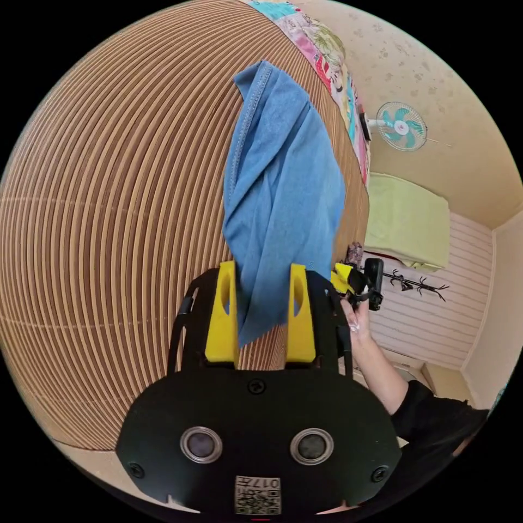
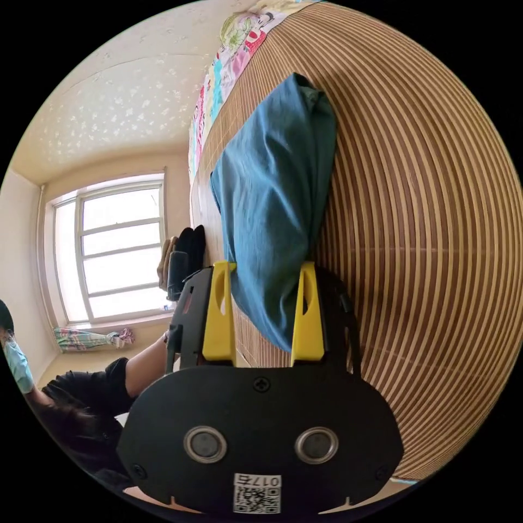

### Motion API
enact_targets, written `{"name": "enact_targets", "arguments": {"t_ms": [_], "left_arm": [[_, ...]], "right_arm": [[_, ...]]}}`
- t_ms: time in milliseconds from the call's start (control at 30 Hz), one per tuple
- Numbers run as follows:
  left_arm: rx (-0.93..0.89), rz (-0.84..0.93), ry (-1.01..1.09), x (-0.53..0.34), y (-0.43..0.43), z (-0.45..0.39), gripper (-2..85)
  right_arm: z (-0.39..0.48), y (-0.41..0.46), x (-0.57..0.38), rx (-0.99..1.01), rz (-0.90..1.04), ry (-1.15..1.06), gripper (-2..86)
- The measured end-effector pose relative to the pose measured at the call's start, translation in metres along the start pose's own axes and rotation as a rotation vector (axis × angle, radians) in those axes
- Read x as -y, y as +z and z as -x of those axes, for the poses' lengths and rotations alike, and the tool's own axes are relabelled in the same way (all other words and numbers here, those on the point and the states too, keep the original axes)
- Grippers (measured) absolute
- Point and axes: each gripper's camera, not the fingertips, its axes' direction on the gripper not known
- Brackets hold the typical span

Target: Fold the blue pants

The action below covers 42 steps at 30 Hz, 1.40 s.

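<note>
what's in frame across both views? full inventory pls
blue pants: 1, blue, bunched, running from between the jaws out over the mat
striped mat: 1, brown and tan, under the pants
patterned cloth: 1, multicolour, along the mat's far edge
fan: 1, teal blades, on the wall
green cover: 1, pale green, beside the mat
window: 1, white frame, bright
left gripper: 1, black with yellow jaws, cloth between them; jaws look apart, grip unclear
right gripper: 1, same colours, cloth between the jaws, grip unclear
person's hand: 1, holding the other gripper
</note>
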Motion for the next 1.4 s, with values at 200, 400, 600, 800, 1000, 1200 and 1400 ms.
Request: {"name": "enact_targets", "arguments": {"t_ms": [200, 400, 600, 800, 1000, 1200, 1400], "left_arm": [[-0.036, 0.245, -0.004, -0.044, -0.015, -0.003, 9.5], [-0.215, 0.349, 0.120, -0.135, -0.034, -0.086, 9.0], [-0.323, 0.323, 0.277, -0.147, -0.031, -0.221, 9.1], [-0.260, 0.468, 0.500, -0.145, 0.060, -0.340, 11.3], [0.174, 0.795, 0.426, -0.156, 0.147, -0.291, 10.4], [0.583, 0.655, 0.308, -0.166, 0.008, -0.132, 7.5], [0.692, 0.291, -0.066, -0.228, -0.207, -0.002, 7.8]], "right_arm": [[0.020, -0.004, -0.065, 0.035, 0.235, 0.016, 7.5], [0.096, -0.108, -0.158, 0.082, 0.146, -0.143, 6.5], [0.164, -0.252, -0.181, -0.004, 0.052, -0.292, 6.7], [0.151, -0.369, -0.218, -0.335, -0.124, -0.170, 8.4], [0.091, -0.387, -0.286, -0.566, -0.357, 0.312, 4.1], [0.114, -0.259, -0.316, -0.627, -0.363, 0.356, 0.8], [0.192, -0.159, -0.272, -0.693, -0.465, 0.326, 0.4]]}}
